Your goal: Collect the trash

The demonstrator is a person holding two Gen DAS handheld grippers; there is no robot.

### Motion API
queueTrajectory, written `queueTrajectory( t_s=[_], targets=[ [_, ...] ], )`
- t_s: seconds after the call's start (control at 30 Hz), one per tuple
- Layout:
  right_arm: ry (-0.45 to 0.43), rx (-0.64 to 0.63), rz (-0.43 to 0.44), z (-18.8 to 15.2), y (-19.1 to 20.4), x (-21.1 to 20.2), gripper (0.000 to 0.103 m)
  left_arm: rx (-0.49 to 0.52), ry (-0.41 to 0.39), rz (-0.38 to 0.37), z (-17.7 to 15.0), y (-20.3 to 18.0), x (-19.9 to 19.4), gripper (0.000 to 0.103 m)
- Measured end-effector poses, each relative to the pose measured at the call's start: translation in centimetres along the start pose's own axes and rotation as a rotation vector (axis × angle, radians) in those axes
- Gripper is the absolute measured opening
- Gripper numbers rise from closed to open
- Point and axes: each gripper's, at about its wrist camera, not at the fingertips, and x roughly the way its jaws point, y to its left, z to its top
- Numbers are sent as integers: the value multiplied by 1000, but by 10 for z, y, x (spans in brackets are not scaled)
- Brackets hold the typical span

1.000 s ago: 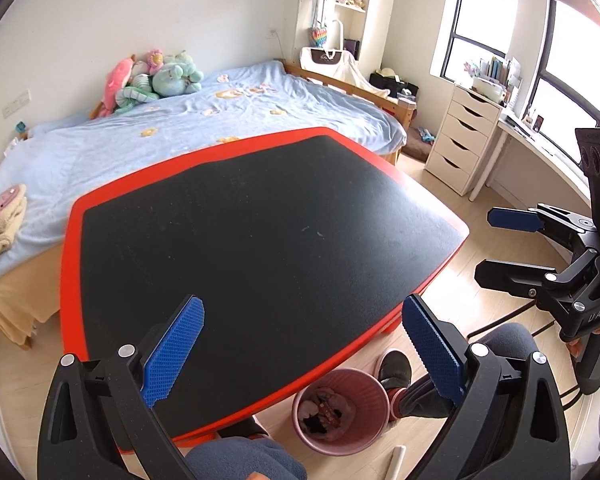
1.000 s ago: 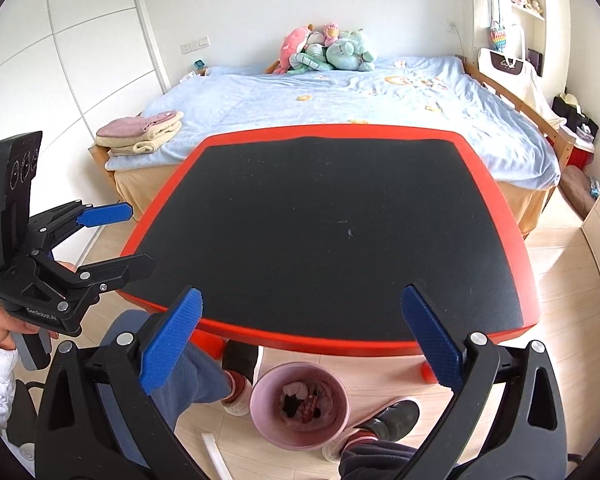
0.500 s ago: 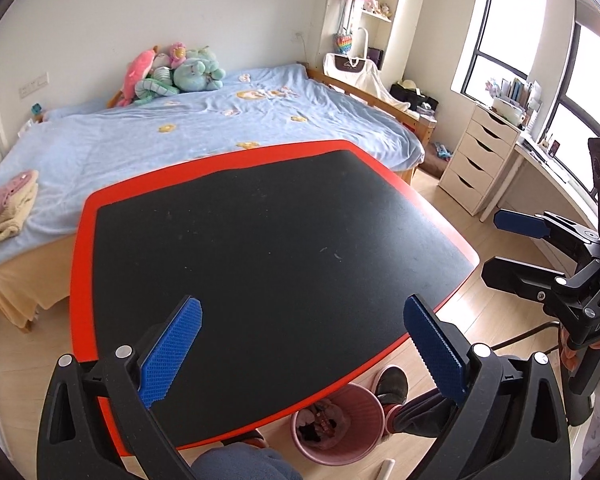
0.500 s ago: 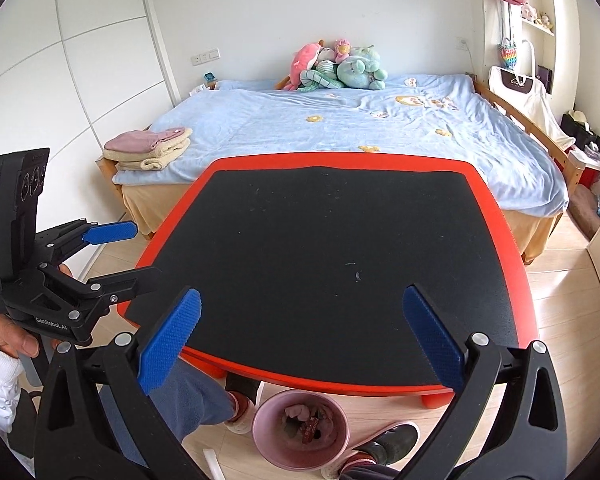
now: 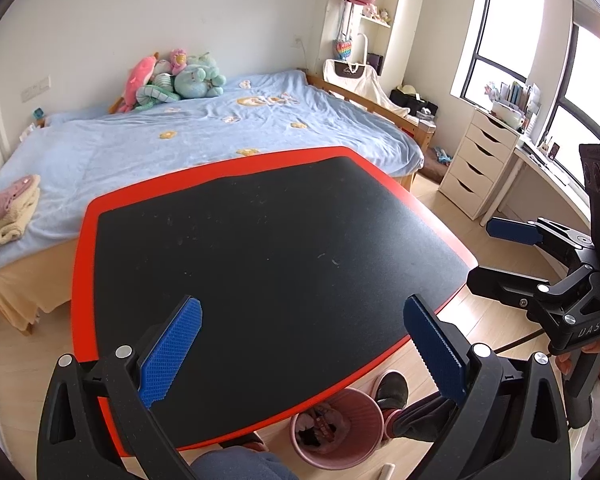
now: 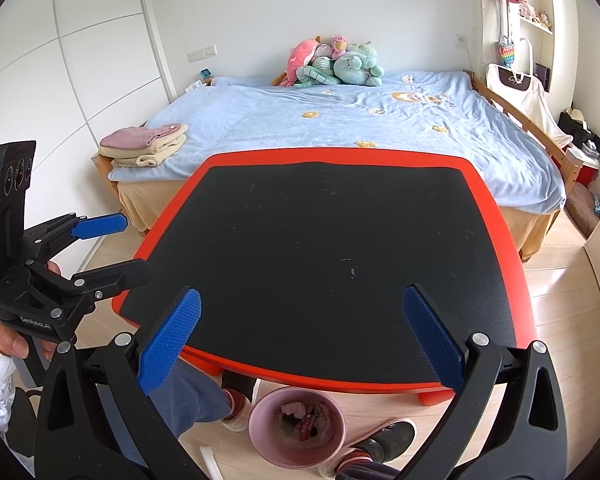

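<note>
Both views have tilted up and drawn back over the last second: more of the bed and the far wall shows, and the round pink plastic waste bin (image 6: 297, 427) has slid toward the bottom edge of each view. The left gripper (image 5: 302, 350) and the right gripper (image 6: 300, 342) each have their blue-padded fingers spread wide apart, holding nothing. The bin stands on the pale wood floor (image 6: 572, 332) below the near edge of the low table with a black mat top and red rim (image 6: 324, 256), between the person's dark shoes (image 6: 384, 442), with crumpled trash already inside. It lies below and just behind both claws, slightly nearer the right one by my reading. No loose trash is left on the table, only faint specks, so collection looks about done; a small white stick-like piece (image 6: 210, 460) lies on the floor left of the bin, long axis running near-to-far, and may be the remaining pick. Beyond the table are a bed with a light blue cover (image 6: 340, 128) and plush toys (image 6: 332, 62).
</note>
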Motion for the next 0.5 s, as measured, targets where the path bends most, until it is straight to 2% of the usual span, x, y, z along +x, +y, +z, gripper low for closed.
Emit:
queueTrajectory(
  t_s=[0.5],
  targets=[
    [0,0,-1,-1,0,1,99,1,0,5,1,1,0,97]
  ],
)
